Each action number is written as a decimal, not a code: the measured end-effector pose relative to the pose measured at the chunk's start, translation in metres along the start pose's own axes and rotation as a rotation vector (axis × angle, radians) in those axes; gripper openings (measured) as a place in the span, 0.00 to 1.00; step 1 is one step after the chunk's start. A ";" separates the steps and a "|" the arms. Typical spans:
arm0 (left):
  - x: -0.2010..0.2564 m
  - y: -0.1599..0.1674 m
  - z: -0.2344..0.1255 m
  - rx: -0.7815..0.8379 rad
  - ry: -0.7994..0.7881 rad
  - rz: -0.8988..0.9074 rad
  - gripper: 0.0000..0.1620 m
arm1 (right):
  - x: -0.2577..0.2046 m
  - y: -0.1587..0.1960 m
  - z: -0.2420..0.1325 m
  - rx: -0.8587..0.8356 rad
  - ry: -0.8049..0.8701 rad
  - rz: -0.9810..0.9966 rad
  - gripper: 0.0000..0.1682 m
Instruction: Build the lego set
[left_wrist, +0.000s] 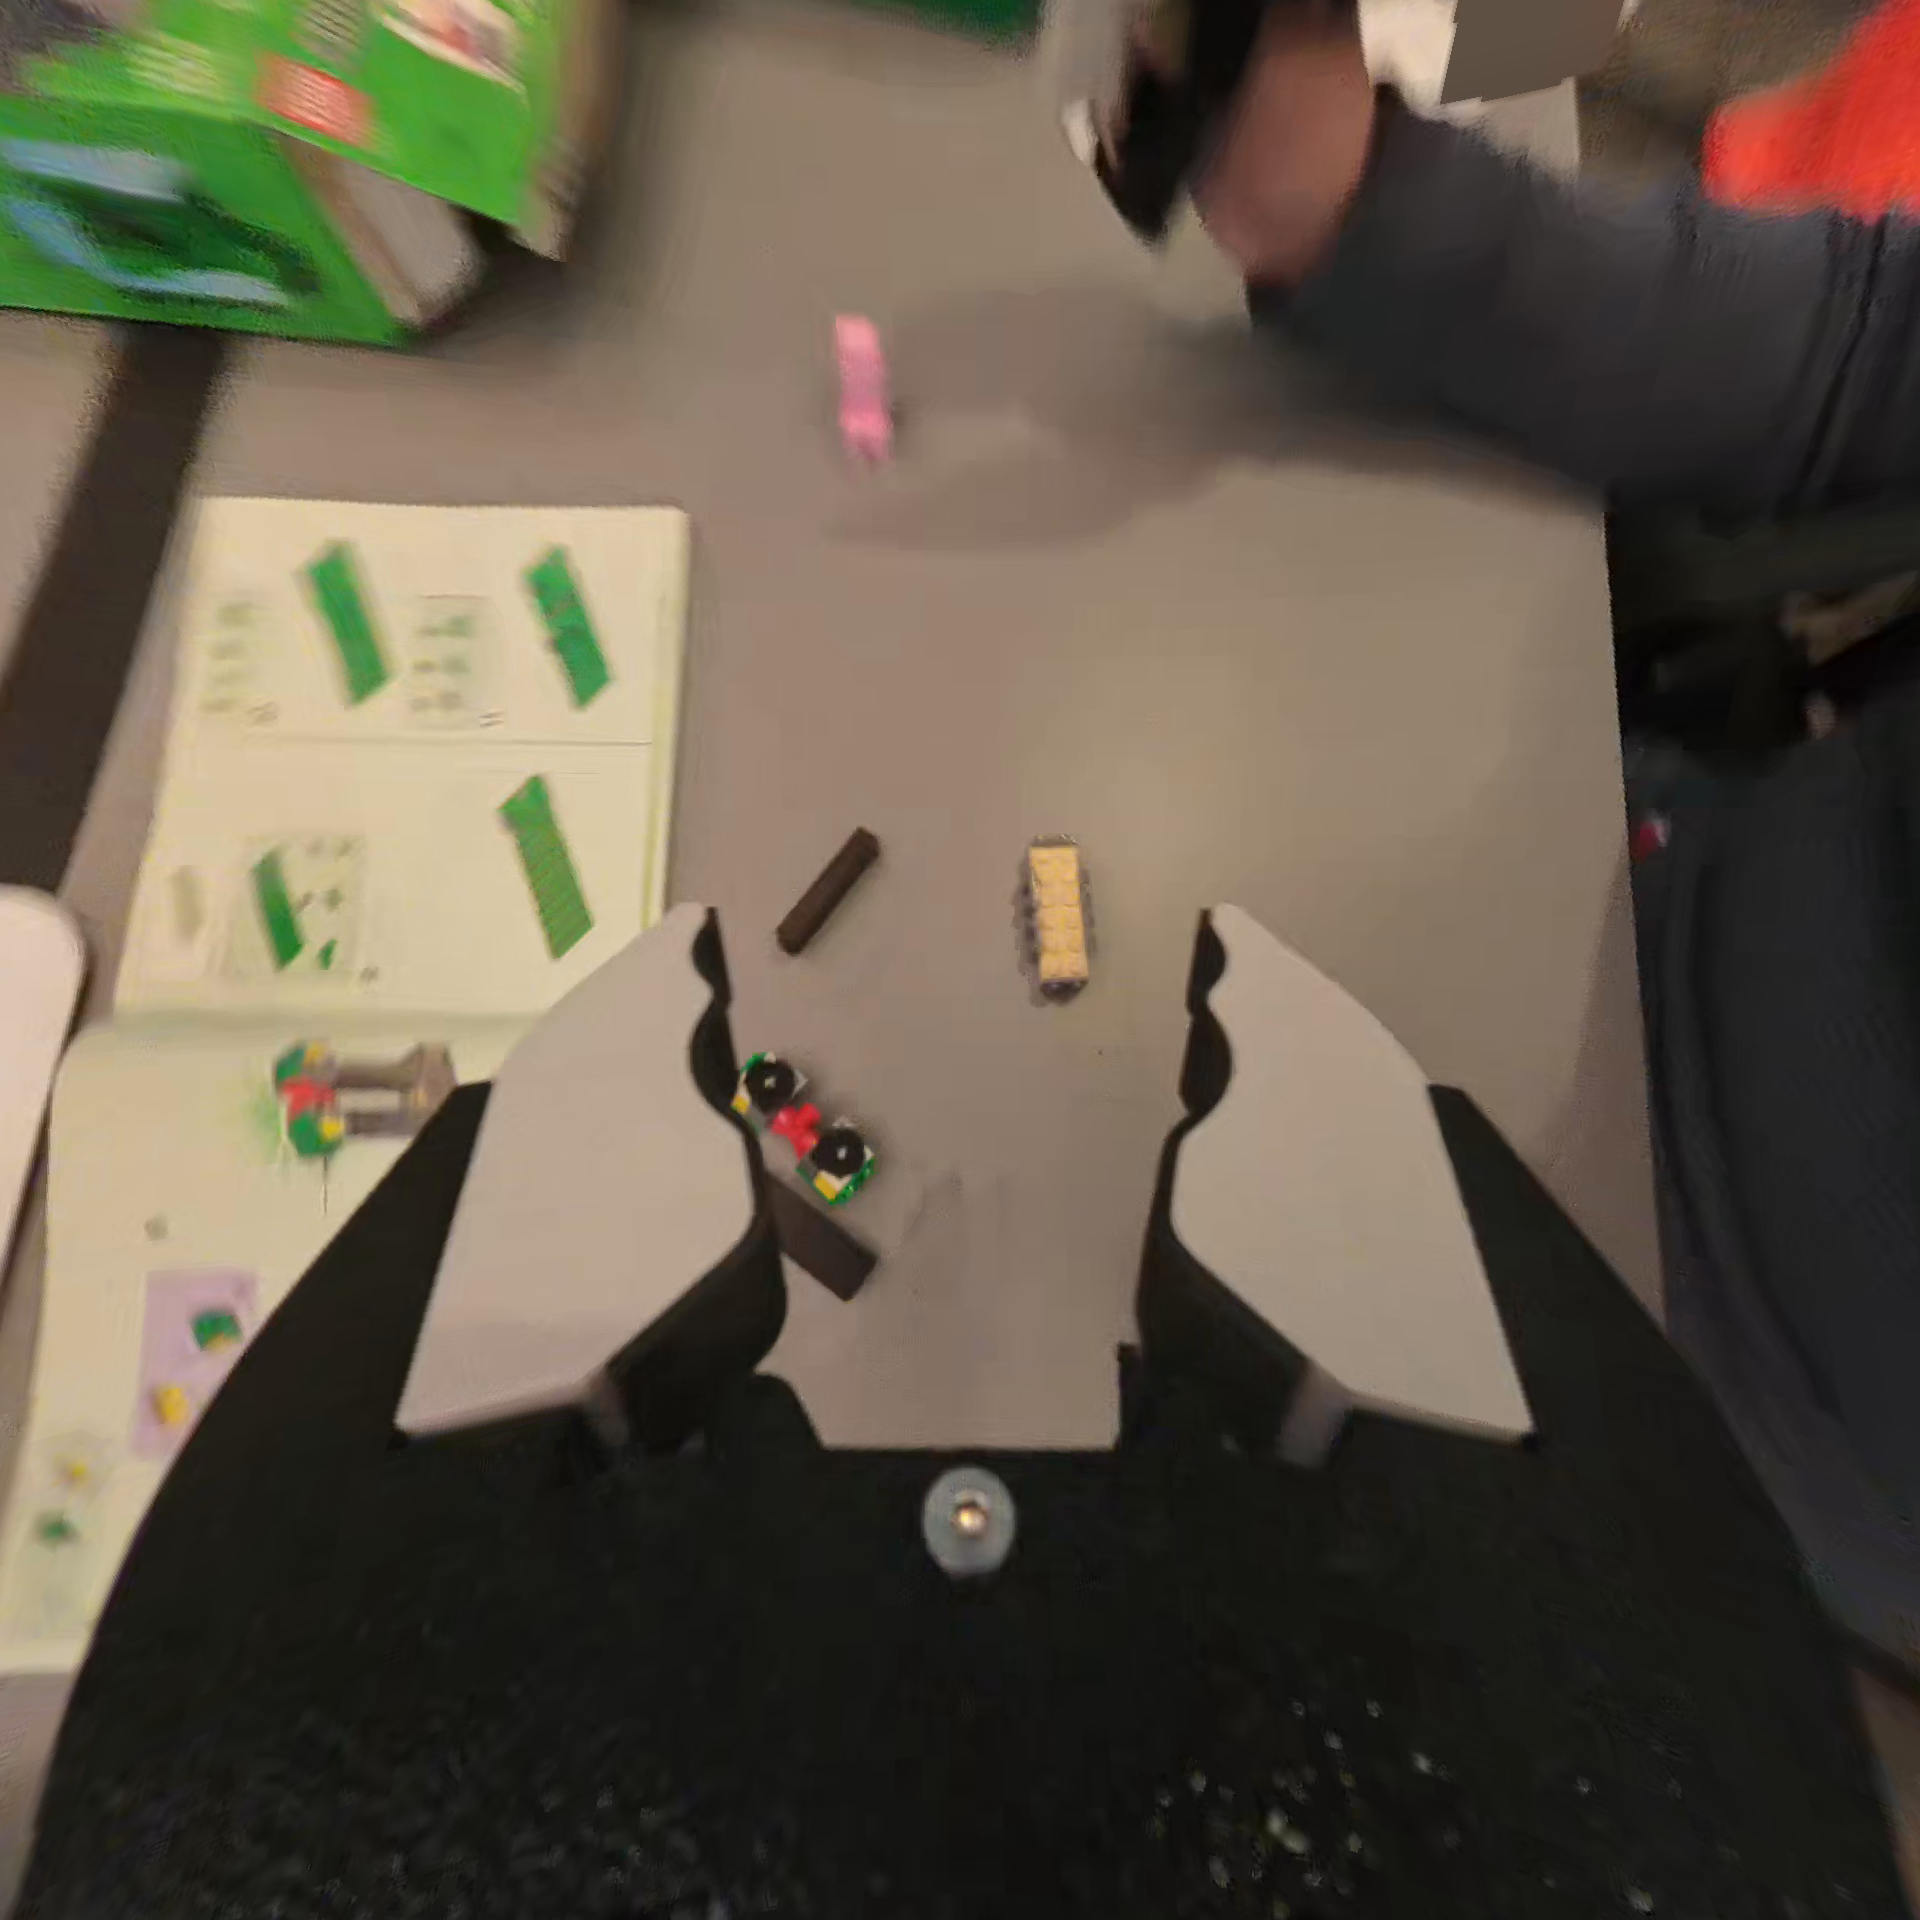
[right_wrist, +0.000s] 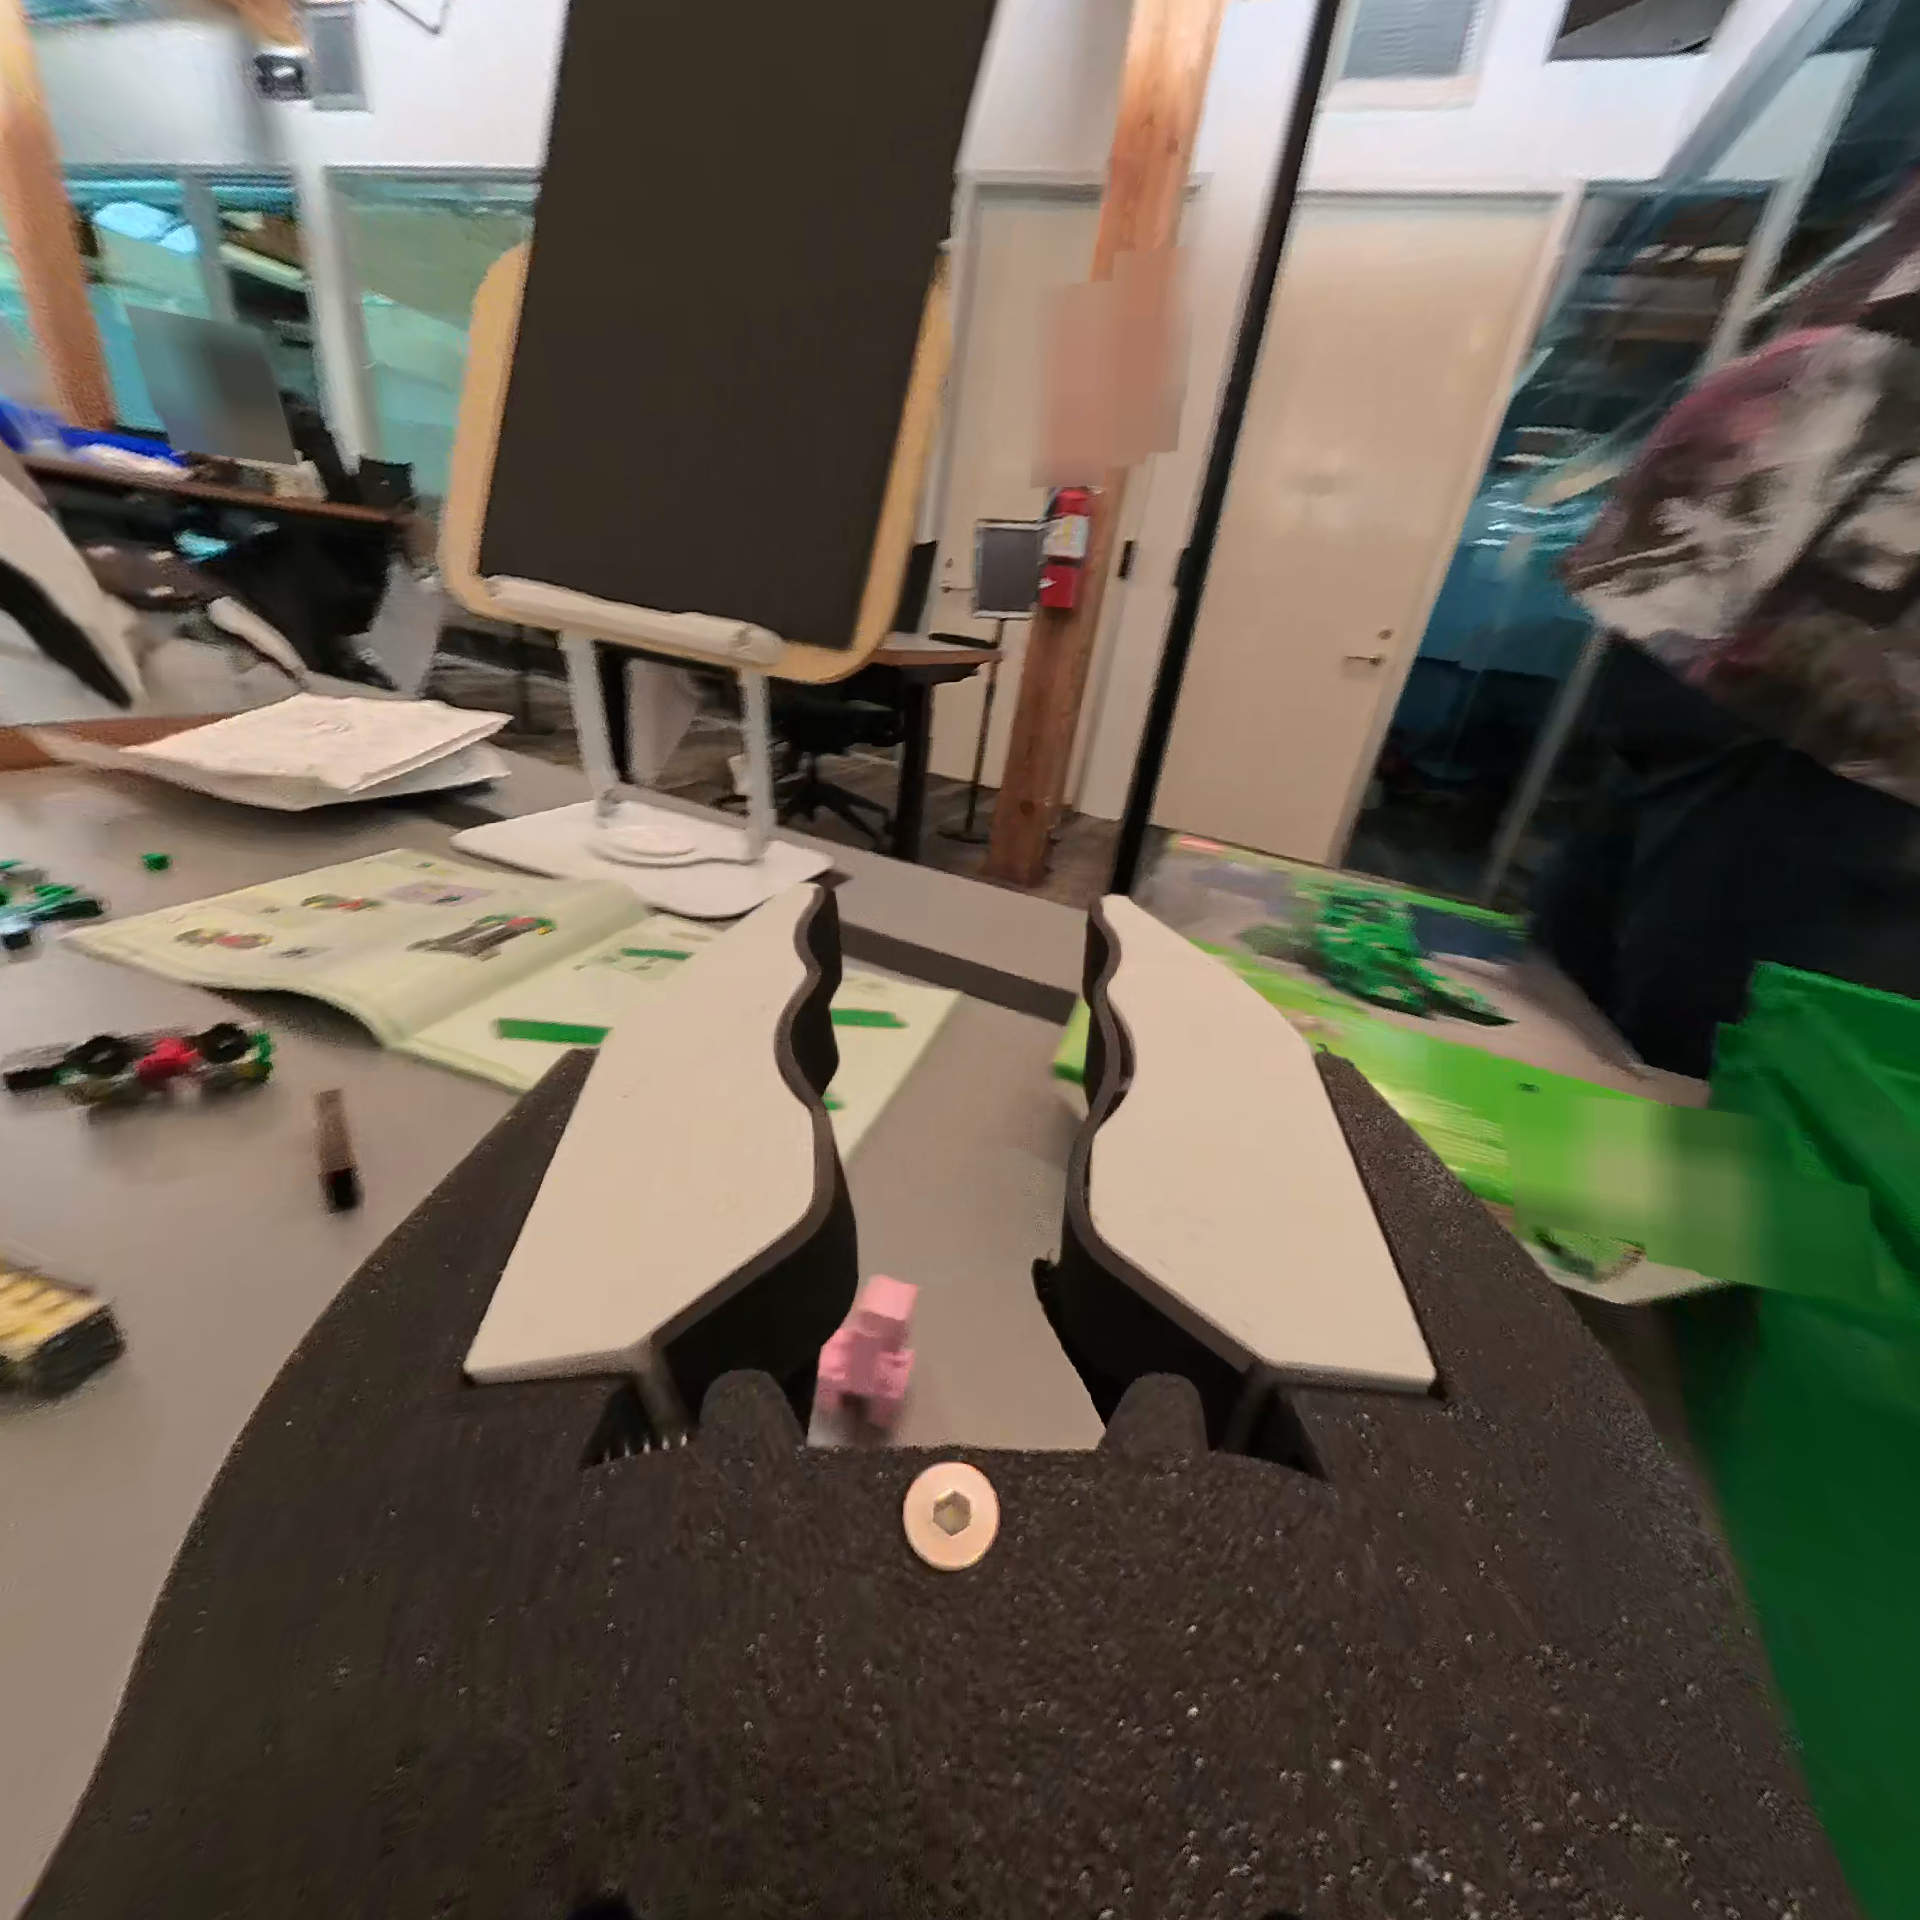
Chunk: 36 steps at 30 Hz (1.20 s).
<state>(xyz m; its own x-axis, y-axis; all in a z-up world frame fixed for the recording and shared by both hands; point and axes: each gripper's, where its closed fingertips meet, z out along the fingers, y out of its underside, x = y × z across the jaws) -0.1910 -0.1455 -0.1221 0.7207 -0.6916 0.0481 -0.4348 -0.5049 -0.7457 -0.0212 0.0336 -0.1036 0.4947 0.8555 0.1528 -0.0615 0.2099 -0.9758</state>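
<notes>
My left gripper is open and empty above the grey table. Just inside its left finger lies a small assembly of black, red, green and yellow bricks, with a dark bar below it. A dark brown bar and a tan plate stack lie ahead of the fingertips. A pink figure stands farther off. My right gripper is open and empty, held above the pink figure, which shows low between its fingers. The assembly and the brown bar show at left.
An open instruction booklet lies left; it also shows in the right wrist view. A green set box sits at the far left, shown at right in the right view. A dark screen on a white stand stands behind. A person's sleeve reaches in. Left tips to right tips: about 25 cm. Measured from the fingertips, the brown bar is 15 cm or so from the left gripper and 25 cm from the right. My left wrist view looks at it from another angle.
</notes>
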 end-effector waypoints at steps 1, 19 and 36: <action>-0.006 0.010 -0.014 0.122 -0.075 -0.077 0.48 | -0.013 0.004 0.004 -0.013 -0.045 0.005 0.26; -0.037 0.118 0.026 0.136 -0.406 -0.269 0.42 | -0.202 0.091 0.058 -0.402 -0.712 -0.147 0.12; -0.040 0.089 0.026 0.330 -0.635 -0.048 0.39 | -0.199 0.128 0.061 -0.647 -0.702 -0.229 0.14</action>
<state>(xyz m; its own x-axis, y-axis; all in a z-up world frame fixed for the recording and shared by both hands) -0.2448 -0.1493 -0.2080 0.9536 -0.1875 -0.2355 -0.2811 -0.2749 -0.9194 -0.1801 -0.0805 -0.2496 -0.2057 0.9573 0.2032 0.5619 0.2856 -0.7764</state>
